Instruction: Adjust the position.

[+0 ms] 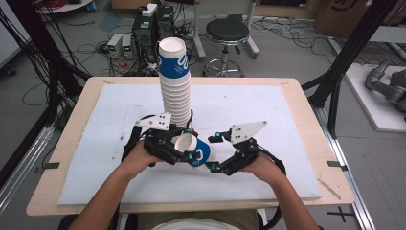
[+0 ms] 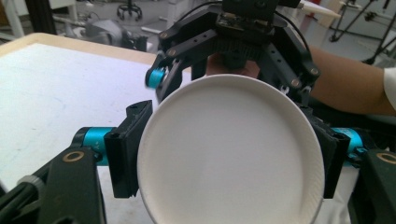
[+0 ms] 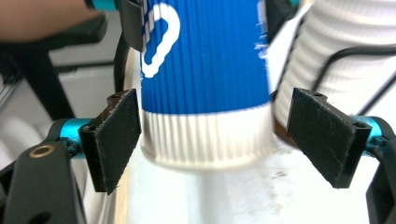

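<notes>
Right gripper (image 3: 212,140) fingers spread; left gripper (image 2: 224,163) clamps cup (image 2: 229,149) (blue-banded).

Two black grippers: left gripper (image 1: 184,155), right gripper (image 1: 214,152). Blue knobs, gold screws, black cables, grey three-cornered plates, fuzzy black pads (image 3: 112,140).

Blue-and-white ribbed cup (image 1: 195,149), white inside; white-stacked tower of cups (image 1: 175,91); pale blue-white mat (image 1: 268,115); black fingers (image 3: 114,140).

One tall stack of paper cups (image 1: 175,88) on show, too many ribs to count; one loose blue-and-white cup (image 1: 195,149); two grippers, left (image 1: 184,146) and right (image 1: 213,152); one white board (image 1: 287,153).
</notes>
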Tool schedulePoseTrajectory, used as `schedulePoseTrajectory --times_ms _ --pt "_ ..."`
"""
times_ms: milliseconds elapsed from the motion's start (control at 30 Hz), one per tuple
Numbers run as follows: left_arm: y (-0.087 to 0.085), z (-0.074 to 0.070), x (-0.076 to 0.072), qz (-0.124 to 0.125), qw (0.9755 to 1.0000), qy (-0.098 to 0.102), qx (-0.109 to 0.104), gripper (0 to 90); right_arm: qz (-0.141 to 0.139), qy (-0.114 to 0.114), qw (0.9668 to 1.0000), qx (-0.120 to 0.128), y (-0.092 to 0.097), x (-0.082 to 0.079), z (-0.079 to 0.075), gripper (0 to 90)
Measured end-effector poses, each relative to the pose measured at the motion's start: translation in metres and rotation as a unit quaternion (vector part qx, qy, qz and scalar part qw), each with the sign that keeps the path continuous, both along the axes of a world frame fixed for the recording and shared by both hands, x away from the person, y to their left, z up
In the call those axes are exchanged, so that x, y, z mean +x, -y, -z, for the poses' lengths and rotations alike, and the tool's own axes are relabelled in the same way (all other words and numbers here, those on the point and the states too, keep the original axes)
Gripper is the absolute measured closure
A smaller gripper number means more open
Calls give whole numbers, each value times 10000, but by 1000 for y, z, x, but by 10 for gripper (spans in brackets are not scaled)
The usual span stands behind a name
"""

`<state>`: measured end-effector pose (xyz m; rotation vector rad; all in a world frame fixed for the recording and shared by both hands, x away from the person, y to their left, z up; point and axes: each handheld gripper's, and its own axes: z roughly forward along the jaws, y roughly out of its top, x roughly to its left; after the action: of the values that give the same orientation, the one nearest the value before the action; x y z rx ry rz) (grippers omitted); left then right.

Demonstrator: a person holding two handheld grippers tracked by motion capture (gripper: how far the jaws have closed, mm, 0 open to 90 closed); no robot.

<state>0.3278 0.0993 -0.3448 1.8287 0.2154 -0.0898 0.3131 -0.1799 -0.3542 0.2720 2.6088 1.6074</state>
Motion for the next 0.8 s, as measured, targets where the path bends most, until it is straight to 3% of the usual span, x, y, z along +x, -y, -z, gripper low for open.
schedulePoseTrajectory --times_ms 167,433,600,700,800 --pt "-5 1 2 -219 9995 72 -213 284 166 179 9993 278 9 3 0 135" --pt "-10 2 2 -385 9978 261 -464 283 326 119 9989 305 13 5 5 135" --pt "-11 2 1 -438 9961 334 -693 283 468 108 9975 519 18 4 13 134" --pt "-10 2 0 -416 9956 372 -749 283 497 81 9969 601 18 4 16 135" --pt "-7 4 -1 -411 9959 379 -709 283 476 85 9975 521 17 4 18 135"
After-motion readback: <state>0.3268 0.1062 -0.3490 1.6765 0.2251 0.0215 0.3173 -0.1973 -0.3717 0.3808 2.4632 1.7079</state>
